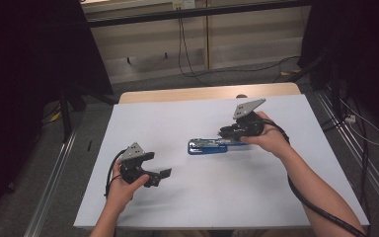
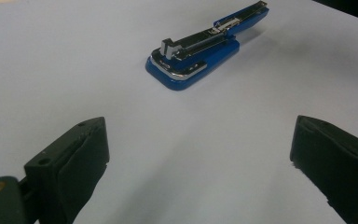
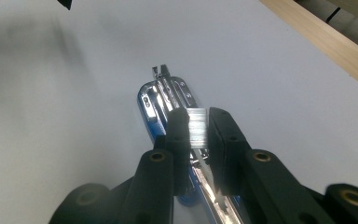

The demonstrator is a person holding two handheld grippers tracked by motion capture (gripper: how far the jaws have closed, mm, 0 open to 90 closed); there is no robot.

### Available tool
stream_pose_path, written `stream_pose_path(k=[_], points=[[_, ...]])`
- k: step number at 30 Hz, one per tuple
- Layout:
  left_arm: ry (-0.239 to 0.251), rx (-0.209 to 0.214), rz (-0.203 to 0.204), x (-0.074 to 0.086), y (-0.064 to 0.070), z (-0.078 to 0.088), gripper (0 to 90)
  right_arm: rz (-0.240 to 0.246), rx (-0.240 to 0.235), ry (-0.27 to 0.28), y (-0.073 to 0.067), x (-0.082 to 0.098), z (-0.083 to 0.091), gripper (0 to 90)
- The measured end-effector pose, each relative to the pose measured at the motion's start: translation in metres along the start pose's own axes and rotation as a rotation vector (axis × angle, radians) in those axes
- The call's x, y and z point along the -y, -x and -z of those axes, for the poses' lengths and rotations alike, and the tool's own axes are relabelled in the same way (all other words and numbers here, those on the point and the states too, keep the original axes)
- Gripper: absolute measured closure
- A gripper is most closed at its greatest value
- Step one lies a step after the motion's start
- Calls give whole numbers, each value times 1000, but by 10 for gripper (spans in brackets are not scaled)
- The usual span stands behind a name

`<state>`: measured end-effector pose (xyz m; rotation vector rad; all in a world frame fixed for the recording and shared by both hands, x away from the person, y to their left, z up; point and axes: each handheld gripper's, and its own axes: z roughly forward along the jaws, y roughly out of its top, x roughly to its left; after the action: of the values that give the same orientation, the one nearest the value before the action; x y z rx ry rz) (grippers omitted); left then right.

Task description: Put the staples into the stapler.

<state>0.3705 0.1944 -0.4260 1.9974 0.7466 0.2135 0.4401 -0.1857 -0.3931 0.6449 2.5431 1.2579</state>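
A blue stapler (image 1: 205,147) lies in the middle of the white table top (image 1: 202,202), its lid swung back so the metal magazine shows (image 2: 191,58). My right gripper (image 1: 228,134) hangs just over the stapler's rear half. In the right gripper view the right gripper (image 3: 198,114) is shut on a short silver strip of staples (image 3: 196,133), right above the stapler's channel (image 3: 168,95). My left gripper (image 1: 158,165) rests at the front left, open and holding nothing. In the left gripper view the left gripper (image 2: 200,140) points at the stapler from a distance.
A wooden strip (image 1: 207,93) borders the table's far edge, and it also shows in the right gripper view (image 3: 326,44). Cables (image 1: 187,59) run over the floor behind it, with dark stands and curtains at both sides. Bare white surface lies between the left gripper and the stapler.
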Motion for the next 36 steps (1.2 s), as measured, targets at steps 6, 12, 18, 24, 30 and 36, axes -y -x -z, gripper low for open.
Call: stream_pose_path(k=[6, 12, 18, 24, 30, 36], points=[[-6, -4, 4, 2, -1, 0, 46, 10, -13, 5, 0, -1, -3, 795], [-5, -8, 5, 2, -1, 1, 46, 17, -29, 2, 2, -2, -9, 795], [-4, -12, 14, 3, -3, 1, 46, 20, -40, 6, 4, -3, -14, 795], [-5, -12, 9, 3, -2, 2, 46, 26, -47, 8, 4, -5, -16, 795], [-5, -11, 8, 3, -3, 3, 46, 25, -49, 17, 5, -8, -19, 795], [5, -11, 16, 3, -3, 4, 46, 38, -55, 6, 5, -9, -23, 795]])
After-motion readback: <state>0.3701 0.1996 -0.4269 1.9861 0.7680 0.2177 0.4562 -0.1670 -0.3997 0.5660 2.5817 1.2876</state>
